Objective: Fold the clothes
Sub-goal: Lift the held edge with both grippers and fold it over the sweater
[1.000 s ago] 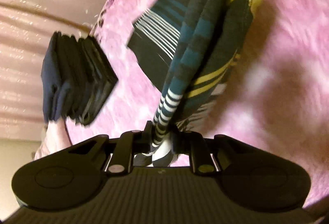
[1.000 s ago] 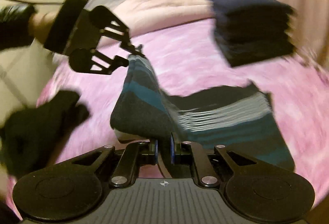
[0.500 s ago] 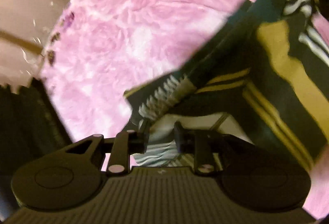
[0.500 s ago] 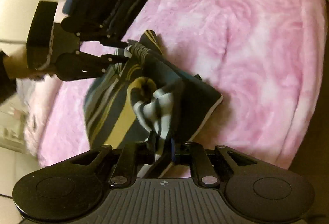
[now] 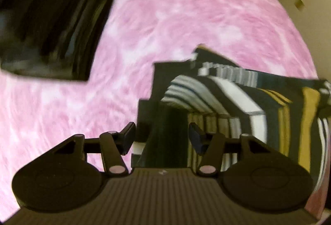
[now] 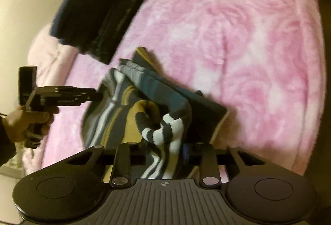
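Left gripper [image 5: 162, 138] gaping wide over striped garment [image 5: 238, 105] lying on pink blanket [image 5: 186, 18]; right gripper [image 6: 165, 154] spread wide around bunched stripes; dark folded stack [image 6: 99, 18] sitting at 11 o'clock.

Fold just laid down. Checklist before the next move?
1. Left gripper released: ok. Jaws stand apart and the shirt lies loose between them.
2. Right gripper released: cannot tell. Bunched cloth covers the jaws.
3. Shirt down on blanket: ok at the left end; near the right gripper, cannot tell.
4. Fold tidy: not ok. A striped sleeve is humped up at the right gripper.
5. Shirt apart from the dark stack: ok. Blanket shows between them.
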A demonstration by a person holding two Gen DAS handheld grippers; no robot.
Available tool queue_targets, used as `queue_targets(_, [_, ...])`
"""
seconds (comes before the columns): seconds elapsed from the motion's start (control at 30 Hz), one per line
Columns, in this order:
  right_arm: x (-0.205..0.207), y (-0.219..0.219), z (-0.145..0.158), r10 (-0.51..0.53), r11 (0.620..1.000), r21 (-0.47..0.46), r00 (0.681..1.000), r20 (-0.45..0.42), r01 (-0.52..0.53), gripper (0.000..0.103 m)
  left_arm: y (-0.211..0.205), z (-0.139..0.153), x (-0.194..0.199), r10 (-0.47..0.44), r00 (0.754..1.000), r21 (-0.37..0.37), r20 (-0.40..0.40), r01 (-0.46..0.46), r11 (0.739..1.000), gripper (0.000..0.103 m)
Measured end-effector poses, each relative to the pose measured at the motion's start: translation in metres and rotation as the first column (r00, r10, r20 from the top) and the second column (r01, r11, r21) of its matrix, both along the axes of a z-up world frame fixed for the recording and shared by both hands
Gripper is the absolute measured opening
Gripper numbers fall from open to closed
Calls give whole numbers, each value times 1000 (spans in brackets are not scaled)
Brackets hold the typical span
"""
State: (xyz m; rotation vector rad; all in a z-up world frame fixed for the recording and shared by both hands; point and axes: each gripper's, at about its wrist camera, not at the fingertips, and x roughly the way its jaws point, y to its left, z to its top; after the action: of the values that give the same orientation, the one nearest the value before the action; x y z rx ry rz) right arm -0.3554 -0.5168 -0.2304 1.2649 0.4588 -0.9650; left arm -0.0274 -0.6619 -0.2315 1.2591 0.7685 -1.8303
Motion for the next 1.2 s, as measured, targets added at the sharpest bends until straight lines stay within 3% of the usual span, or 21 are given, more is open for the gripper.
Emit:
queue_targets(0.03, [1, 0, 1, 7, 1000, 0, 1000, -12, -7, 15, -1, -4, -1, 3, 1000, 14, -8, -3, 1000, 39])
queue_targets(0.13, [2, -4, 12, 29, 1000, -12, 999, -22, -29, 11, -5, -11, -10, -8, 1000, 42, -8, 8, 999, 20])
queue_targets(0.17, [0, -5, 21, 27, 999, -27, 1000, -6, -27, 11, -6, -12, -13, -15, 1000, 49, -3, 15, 999, 5])
queue_targets(0.2, [-3, -6, 26, 27, 999, -41, 1000, -3, -27, 11, -6, -7, -15, -25, 1000, 36, -1, 25, 999, 3])
queue_targets(0.3, [-10, -7, 34, 31, 996, -82, 1000, -5, -31, 10, -5, 19, -18, -56, 998, -40, -18, 55, 998, 3])
queue_targets(0.37, [-14, -6, 14, 4, 1000, -31, 1000, -14, -5, 11, -8, 24, -19, -55, 998, -65, -24, 53, 996, 3])
queue_targets(0.43, [-19, -4, -9, -32, 999, 22, 999, -6, 32, 11, -14, 9, -20, -48, 999, -36, -11, 48, 998, 3])
queue_targets(0.57, [-28, -6, -10, -16, 999, 31, 1000, 26, 15, 11, -19, -10, -25, -46, 999, 5, -8, 46, 999, 6])
queue_targets(0.63, [-31, -5, -6, 1, 1000, 23, 1000, 27, -2, 18, -22, -8, -17, -6, 1000, 2, -27, 6, 1000, 13])
queue_targets(0.7, [-29, -6, -4, 8, 1000, 9, 999, 32, -8, 28, -25, -2, -4, 46, 998, -14, -52, -47, 999, 36])
queue_targets(0.77, [-25, -6, -2, 9, 1000, 1, 999, 33, -9, 32, -28, 2, 11, 95, 993, -24, -76, -97, 995, 45])
queue_targets(0.87, [-20, -8, -4, -7, 1000, 11, 1000, 28, 6, 32, -33, -9, 17, 105, 991, 39, -87, -102, 994, 45])
queue_targets(0.9, [-19, -10, -5, -11, 1000, 21, 1000, 17, 11, 29, -35, -17, 15, 100, 991, 79, -87, -93, 993, 45])
queue_targets(0.93, [-18, -11, -5, -13, 999, 32, 1000, 1, 13, 15, -37, -25, 13, 94, 992, 121, -87, -83, 989, 45])
queue_targets(0.97, [-17, -13, 0, -7, 1000, 21, 1000, -4, 7, 14, -37, -29, 12, 89, 992, 133, -85, -78, 988, 44])
queue_targets(1.03, [-16, -16, 15, 10, 1000, -13, 1000, -9, -10, 11, -38, -28, 7, 61, 994, 131, -94, -48, 990, 28])
queue_targets(1.07, [-17, -17, 20, 11, 999, -33, 1000, -11, -11, 11, -38, -23, 5, 48, 994, 114, -96, -37, 993, 12])
queue_targets(1.13, [-20, -18, 30, 8, 997, -74, 1000, -17, -9, 10, -35, -5, 1, 27, 993, 49, -111, -21, 999, 11])
queue_targets(1.2, [-24, -17, 15, -8, 999, -37, 1000, -25, 7, 11, -33, 7, 0, 30, 992, -6, -125, -31, 999, 11])
